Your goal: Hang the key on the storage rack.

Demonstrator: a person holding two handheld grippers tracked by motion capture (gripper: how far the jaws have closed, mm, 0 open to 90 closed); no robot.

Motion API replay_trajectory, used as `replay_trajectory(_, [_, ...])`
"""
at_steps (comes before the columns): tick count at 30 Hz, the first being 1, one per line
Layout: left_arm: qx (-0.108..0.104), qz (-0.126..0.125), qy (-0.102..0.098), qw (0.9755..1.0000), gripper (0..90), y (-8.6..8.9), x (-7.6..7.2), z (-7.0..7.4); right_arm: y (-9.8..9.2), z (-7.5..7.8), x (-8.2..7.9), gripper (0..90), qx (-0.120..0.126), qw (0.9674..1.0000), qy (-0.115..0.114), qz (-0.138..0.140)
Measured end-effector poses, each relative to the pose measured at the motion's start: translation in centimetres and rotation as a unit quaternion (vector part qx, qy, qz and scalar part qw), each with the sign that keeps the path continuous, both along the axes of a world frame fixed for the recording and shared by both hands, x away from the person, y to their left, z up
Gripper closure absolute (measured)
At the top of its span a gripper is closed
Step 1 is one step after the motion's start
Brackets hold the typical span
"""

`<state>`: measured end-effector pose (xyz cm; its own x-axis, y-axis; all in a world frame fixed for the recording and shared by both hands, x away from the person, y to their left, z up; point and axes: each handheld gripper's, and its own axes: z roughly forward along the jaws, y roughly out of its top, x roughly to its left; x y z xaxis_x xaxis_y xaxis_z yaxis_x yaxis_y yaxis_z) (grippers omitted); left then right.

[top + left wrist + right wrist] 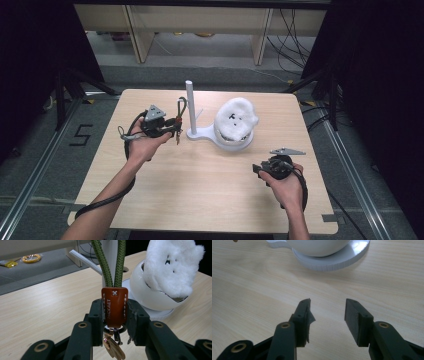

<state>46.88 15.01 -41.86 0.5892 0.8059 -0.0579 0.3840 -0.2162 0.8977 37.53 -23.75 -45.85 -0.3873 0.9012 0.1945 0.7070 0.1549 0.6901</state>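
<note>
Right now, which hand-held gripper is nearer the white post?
Left. The left hand-held gripper, clamping a keychain, sits just beside the white post; the right hand-held gripper rests farther off, empty.

The leather tab (114, 306) seems stamped "THEKAET"; floor tape (81, 135) forms "5".

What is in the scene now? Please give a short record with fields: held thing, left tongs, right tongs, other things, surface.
held thing: key strap with an orange leather tab, green cord loop and metal ring
left tongs: left tongs shut on the leather tab, near the white post
right tongs: right tongs open, nothing between them, above the table
other things: white stand carrying a white fluffy toy
surface: wooden table
</note>
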Motion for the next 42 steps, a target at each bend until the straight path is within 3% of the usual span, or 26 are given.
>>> replay_trajectory(4, [0.000,0.002,0.000,1.0000,67.5,-0.3,0.2,-0.3,-0.1,0.0,0.0,56.7,-0.009,0.9999,-0.001,-0.004])
replay_trajectory(6, [0.002,0.003,0.001,1.0000,67.4,-0.5,0.3,-0.4,-0.1,-0.1,0.1,56.6,0.005,1.0000,-0.004,0.000])
replay_trajectory(7, [0.000,0.002,0.001,1.0000,67.3,-0.5,0.4,-0.4,0.2,0.0,-0.2,56.5,0.016,0.9997,0.011,-0.018])
replay_trajectory(8, [0.004,0.002,0.001,1.0000,67.3,-0.6,0.4,-0.5,-0.1,-0.2,0.1,56.5,0.005,1.0000,-0.005,0.000])
replay_trajectory(21, [0.014,0.009,-0.002,0.9999,65.4,-0.9,0.7,-0.7,0.1,-0.1,-0.1,55.8,0.012,0.9998,0.007,-0.015])
replay_trajectory(22, [0.024,0.011,0.001,0.9996,65.1,-0.7,0.5,-0.6,0.0,0.0,-0.1,55.8,0.005,0.9998,0.008,-0.015])
replay_trajectory(24, [0.027,0.011,0.001,0.9996,63.9,-0.5,0.3,-0.6,0.1,0.0,-0.2,55.7,0.016,0.9996,0.019,-0.017])
replay_trajectory(31, [0.034,0.014,-0.003,0.9993,60.9,0.2,-0.4,-0.7,0.0,0.1,-0.3,55.7,0.008,0.9996,0.017,-0.019])
replay_trajectory(34, [0.042,0.016,-0.009,0.9990,59.0,0.9,-1.1,-0.6,-0.3,-0.1,0.0,55.6,-0.001,1.0000,-0.003,-0.004])
replay_trajectory(36, [0.042,0.016,-0.009,0.9989,58.7,1.2,-1.6,-0.6,-0.3,-0.1,0.0,55.6,-0.001,1.0000,-0.001,-0.005])
replay_trajectory(37, [0.055,0.011,-0.011,0.9984,58.7,1.5,-1.8,-0.6,-0.3,-0.1,0.0,55.6,-0.001,1.0000,-0.001,-0.005])
replay_trajectory(41, [0.058,0.012,-0.009,0.9982,57.7,2.2,-2.6,-0.8,-0.3,-0.1,0.0,55.6,-0.001,1.0000,-0.001,-0.009])
replay_trajectory(42, [0.051,0.016,-0.011,0.9985,57.7,2.4,-2.9,-1.0,-0.3,-0.1,0.0,55.6,-0.001,1.0000,-0.001,-0.009])
